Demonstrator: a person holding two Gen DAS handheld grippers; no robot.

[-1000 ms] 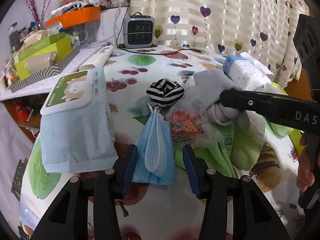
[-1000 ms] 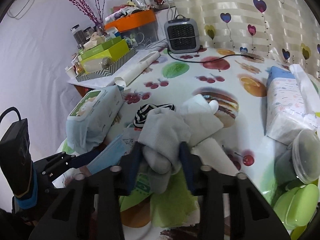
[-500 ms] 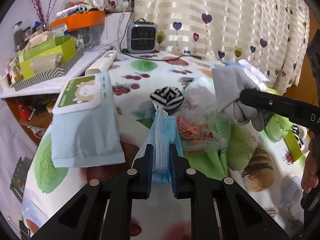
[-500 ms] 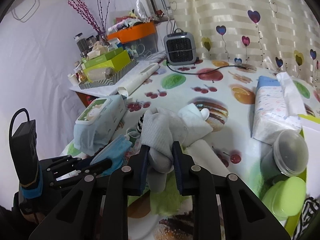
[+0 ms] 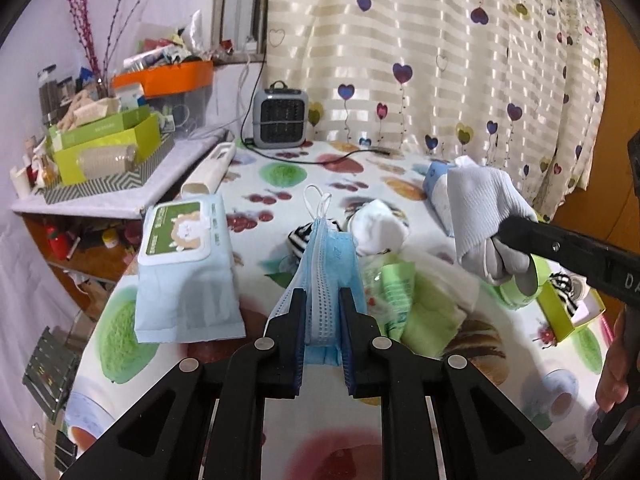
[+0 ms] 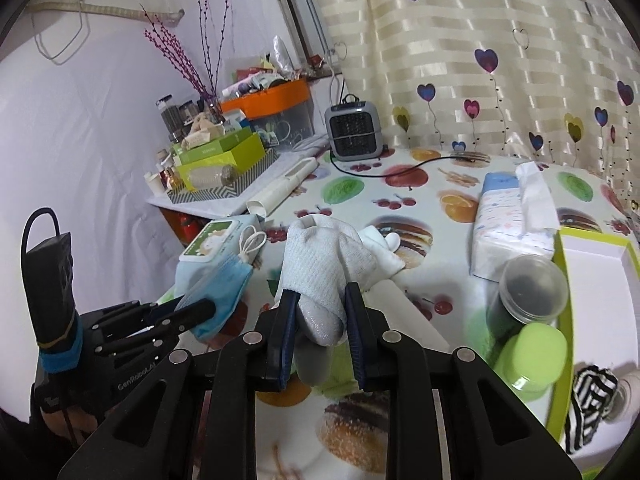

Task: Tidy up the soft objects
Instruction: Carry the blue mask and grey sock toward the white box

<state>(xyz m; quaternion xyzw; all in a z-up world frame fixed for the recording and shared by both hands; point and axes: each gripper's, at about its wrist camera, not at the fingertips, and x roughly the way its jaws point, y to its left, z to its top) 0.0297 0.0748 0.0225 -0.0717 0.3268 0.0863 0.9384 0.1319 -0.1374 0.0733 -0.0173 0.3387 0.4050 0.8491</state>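
Observation:
My left gripper (image 5: 322, 312) is shut on a blue face mask (image 5: 326, 276) and holds it up above the table; the mask also shows in the right wrist view (image 6: 218, 286). My right gripper (image 6: 320, 308) is shut on a grey-white sock (image 6: 320, 268), lifted clear of the pile; it shows at the right of the left wrist view (image 5: 484, 216). Below lie a striped sock (image 5: 298, 240), a white sock (image 5: 378, 226) and green cloths (image 5: 424, 308). Another striped sock (image 6: 588, 408) lies in the green-rimmed box (image 6: 564, 320).
A wet-wipes pack (image 5: 184, 272) lies left of the pile. A tissue pack (image 6: 512, 228), a dark jar (image 6: 528, 300) and a green lid (image 6: 532, 356) stand to the right. A small heater (image 5: 280, 120) and cluttered boxes (image 5: 104, 148) are at the back.
My left gripper closed on the blue mask and lifted it. My right gripper raised the grey sock up off the pile.

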